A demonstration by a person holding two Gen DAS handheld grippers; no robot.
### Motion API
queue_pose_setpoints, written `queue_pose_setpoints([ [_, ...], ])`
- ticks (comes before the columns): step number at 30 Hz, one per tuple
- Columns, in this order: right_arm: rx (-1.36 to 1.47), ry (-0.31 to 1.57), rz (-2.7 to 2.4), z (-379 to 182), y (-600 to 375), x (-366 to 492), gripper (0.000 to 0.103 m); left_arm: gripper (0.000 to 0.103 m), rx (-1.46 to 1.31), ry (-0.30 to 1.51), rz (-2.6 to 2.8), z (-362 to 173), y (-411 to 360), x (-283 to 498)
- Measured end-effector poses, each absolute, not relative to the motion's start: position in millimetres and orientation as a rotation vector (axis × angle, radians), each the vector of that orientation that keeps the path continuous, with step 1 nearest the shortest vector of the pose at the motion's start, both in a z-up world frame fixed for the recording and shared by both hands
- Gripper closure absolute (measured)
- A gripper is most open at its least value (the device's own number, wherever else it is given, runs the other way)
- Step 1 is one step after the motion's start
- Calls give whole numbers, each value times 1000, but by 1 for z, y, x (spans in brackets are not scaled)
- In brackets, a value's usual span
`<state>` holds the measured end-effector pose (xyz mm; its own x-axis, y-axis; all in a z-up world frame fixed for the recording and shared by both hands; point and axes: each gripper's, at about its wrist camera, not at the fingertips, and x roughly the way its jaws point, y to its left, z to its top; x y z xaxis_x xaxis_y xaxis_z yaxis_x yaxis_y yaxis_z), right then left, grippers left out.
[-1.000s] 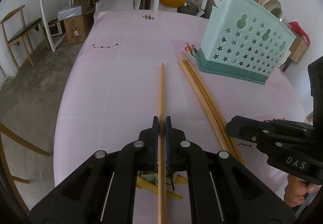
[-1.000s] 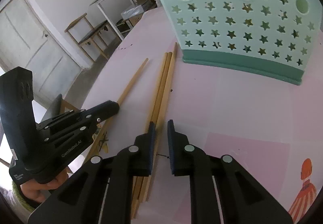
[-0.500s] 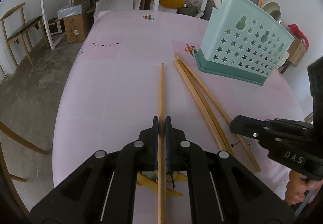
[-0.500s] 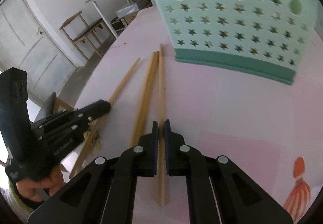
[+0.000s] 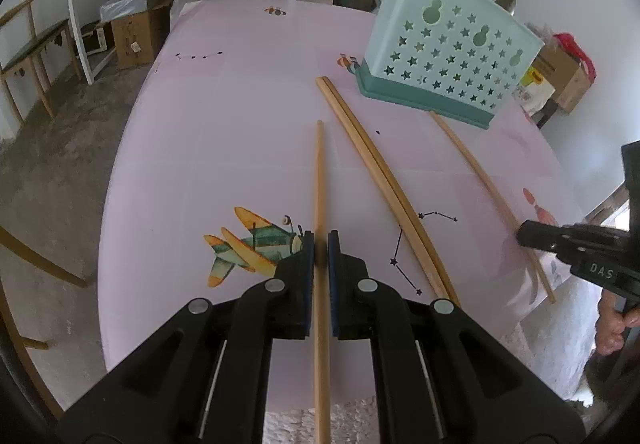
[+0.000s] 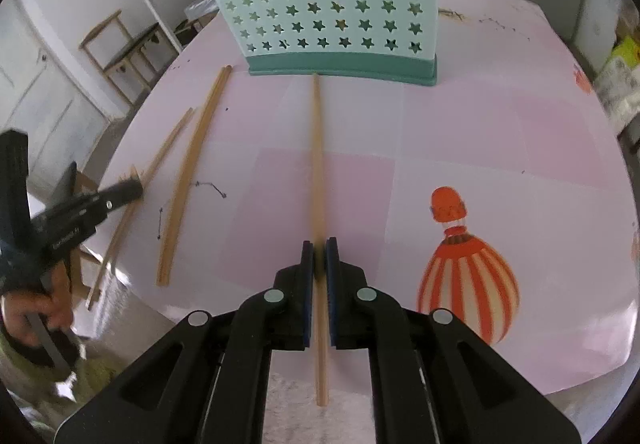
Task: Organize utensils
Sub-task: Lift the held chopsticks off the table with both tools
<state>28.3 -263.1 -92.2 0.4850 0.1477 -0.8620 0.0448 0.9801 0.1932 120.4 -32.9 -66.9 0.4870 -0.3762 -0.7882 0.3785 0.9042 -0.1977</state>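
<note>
Pink tablecloth | left gripper, right gripper (each) clamping one chopstick

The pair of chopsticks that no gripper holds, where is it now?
In the left wrist view the loose pair lies flat on the pink table, between the chopstick in the left gripper and the one in the right gripper, far tips near the teal holder.

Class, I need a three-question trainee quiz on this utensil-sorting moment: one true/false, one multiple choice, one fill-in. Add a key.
1. True or false: the left gripper is shut on a long wooden chopstick.
2. How many loose wooden chopsticks lie paired on the pink table? A one, B two, C four.
3. The right gripper points its chopstick at the mint-green star-holed plastic ____.

Key: 1 true; 2 B; 3 basket.
</note>
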Motion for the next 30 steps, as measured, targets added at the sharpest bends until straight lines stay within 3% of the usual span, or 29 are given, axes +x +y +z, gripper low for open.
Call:
queue_pose_setpoints([
  [22, 114, 975, 77, -94, -254, 127, 96, 95, 205, 901, -360, -65, -66, 170],
  [30, 83, 987, 88, -93, -246, 114, 96, 98, 202, 903, -367, -65, -65, 163],
])
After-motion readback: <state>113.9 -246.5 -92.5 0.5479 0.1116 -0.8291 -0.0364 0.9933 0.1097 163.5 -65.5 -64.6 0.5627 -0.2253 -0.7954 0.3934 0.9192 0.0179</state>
